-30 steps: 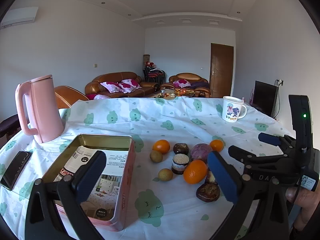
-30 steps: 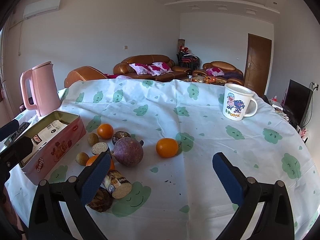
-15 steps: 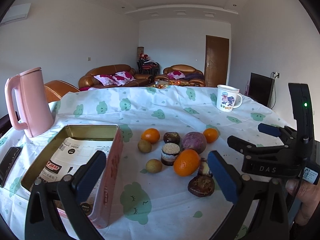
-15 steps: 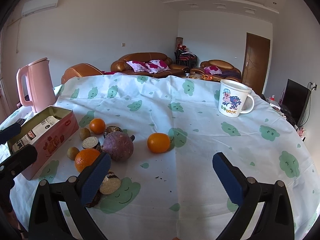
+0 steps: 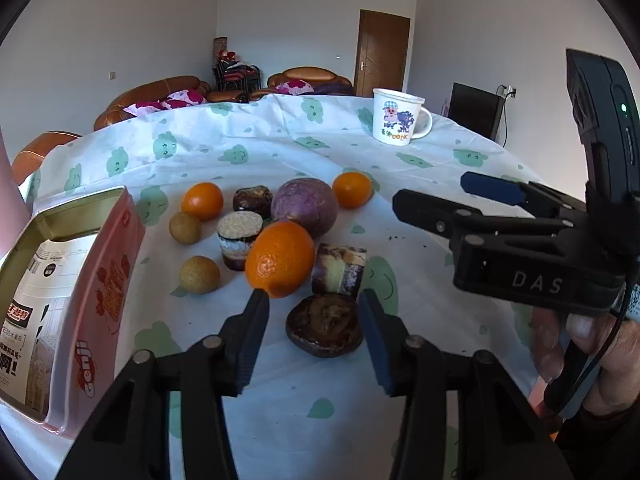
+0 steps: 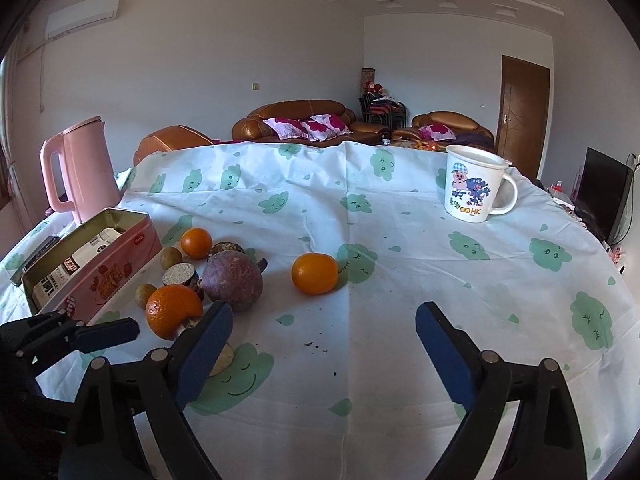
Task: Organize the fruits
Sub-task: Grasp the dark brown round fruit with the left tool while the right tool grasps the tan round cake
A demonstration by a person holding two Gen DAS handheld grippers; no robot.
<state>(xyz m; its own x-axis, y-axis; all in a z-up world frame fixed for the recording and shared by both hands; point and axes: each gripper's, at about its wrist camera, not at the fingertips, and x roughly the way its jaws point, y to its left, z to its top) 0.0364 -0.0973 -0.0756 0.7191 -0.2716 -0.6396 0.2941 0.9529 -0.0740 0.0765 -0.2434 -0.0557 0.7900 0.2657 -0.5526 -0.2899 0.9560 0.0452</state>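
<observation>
The left tool (image 5: 312, 312) hangs low over the worktop (image 5: 420, 208) with its fingers spread and nothing between them. Dead ahead, in the gap between the two blue pads (image 5: 376, 340), sits a dark brown wrinkled fruit (image 5: 325, 330); the pads flank it on either side without touching, as far as the left wrist view shows. It is squat and roundish, with no long axis to speak of, so the approach angle matters little.

Just beyond it lie the big orange (image 5: 280, 258), whose lower edge appears to meet the left pad's tip, and a cut purple piece (image 5: 339, 269). These crowd the target from behind, so a deeper push would likely nudge them.

The tin (image 5: 100, 280) stands open just left of the left tool, the likely place for the fruit. The remaining fruit, a purple round one (image 5: 304, 207) and smaller oranges and brown balls, clusters farther back.

The right tool (image 6: 324, 336) is also spread wide and empty, over bare cloth to the right of the pile. The left tool is plainly nearer the brown fruit and looks set to close on it.
</observation>
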